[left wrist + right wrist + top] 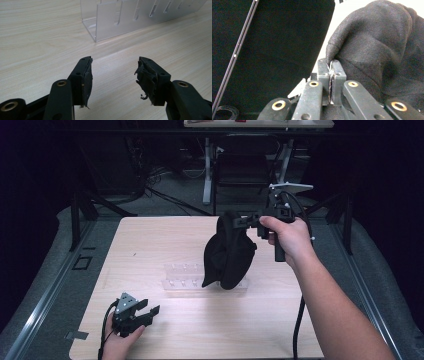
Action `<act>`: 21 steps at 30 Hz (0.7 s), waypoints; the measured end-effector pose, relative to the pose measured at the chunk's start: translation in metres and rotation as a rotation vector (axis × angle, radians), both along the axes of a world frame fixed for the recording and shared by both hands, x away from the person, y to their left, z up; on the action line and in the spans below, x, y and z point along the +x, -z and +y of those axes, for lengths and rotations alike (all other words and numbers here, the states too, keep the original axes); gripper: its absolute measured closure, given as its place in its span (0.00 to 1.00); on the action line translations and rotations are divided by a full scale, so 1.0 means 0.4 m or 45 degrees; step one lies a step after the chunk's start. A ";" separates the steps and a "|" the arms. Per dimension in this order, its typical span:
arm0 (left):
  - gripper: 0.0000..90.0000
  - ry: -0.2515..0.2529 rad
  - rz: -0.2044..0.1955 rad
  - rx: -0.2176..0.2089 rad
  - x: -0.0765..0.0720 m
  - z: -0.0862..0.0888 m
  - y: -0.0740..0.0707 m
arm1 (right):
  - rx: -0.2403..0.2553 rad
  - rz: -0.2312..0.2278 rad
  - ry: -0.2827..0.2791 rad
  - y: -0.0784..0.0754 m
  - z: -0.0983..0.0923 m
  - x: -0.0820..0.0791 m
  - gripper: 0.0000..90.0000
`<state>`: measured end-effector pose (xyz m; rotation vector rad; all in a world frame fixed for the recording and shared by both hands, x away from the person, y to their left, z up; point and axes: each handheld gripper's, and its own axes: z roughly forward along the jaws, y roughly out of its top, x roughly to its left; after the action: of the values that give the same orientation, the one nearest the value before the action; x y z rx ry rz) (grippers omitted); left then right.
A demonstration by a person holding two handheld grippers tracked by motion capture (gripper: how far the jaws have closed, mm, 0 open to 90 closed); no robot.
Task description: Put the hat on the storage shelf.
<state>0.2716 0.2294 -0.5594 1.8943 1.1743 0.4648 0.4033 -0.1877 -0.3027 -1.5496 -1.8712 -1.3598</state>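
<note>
Two tongs were noted: right tongs (246,222) clamped on a black cloth (228,252), hung over the clear rack (182,276) at desk (150,240) centre; left tongs (148,313), at 7 o'clock, gaped empty. Thin pinch: slippage was judged possible.

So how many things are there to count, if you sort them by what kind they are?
Black cloth bag, hanging from the right gripper: 1
Clear plastic rack on the table: 1
Grippers, counting the left gripper too: 2
Total: 4
</note>
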 end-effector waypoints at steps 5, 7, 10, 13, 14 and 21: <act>0.51 0.002 0.001 0.001 0.000 0.000 -0.001 | -0.005 -0.002 0.013 0.002 0.001 0.005 0.98; 0.51 0.004 0.001 0.003 0.000 -0.001 -0.001 | -0.012 -0.004 0.016 0.003 0.001 0.007 0.98; 0.51 0.006 0.001 0.002 0.000 -0.001 -0.001 | -0.019 -0.001 0.018 0.009 0.002 0.011 0.98; 0.51 0.004 0.000 0.001 0.000 -0.001 -0.001 | -0.027 0.006 0.025 0.015 0.002 0.014 0.98; 0.51 0.004 0.000 0.001 0.000 0.000 -0.001 | -0.028 0.009 0.027 0.016 0.002 0.015 0.98; 0.51 0.008 0.005 0.006 0.001 -0.003 -0.001 | -0.016 0.007 0.023 0.018 0.003 0.016 0.98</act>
<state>0.2718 0.2283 -0.5588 1.9031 1.1706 0.4606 0.4099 -0.1863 -0.3100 -1.5782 -1.8701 -1.3530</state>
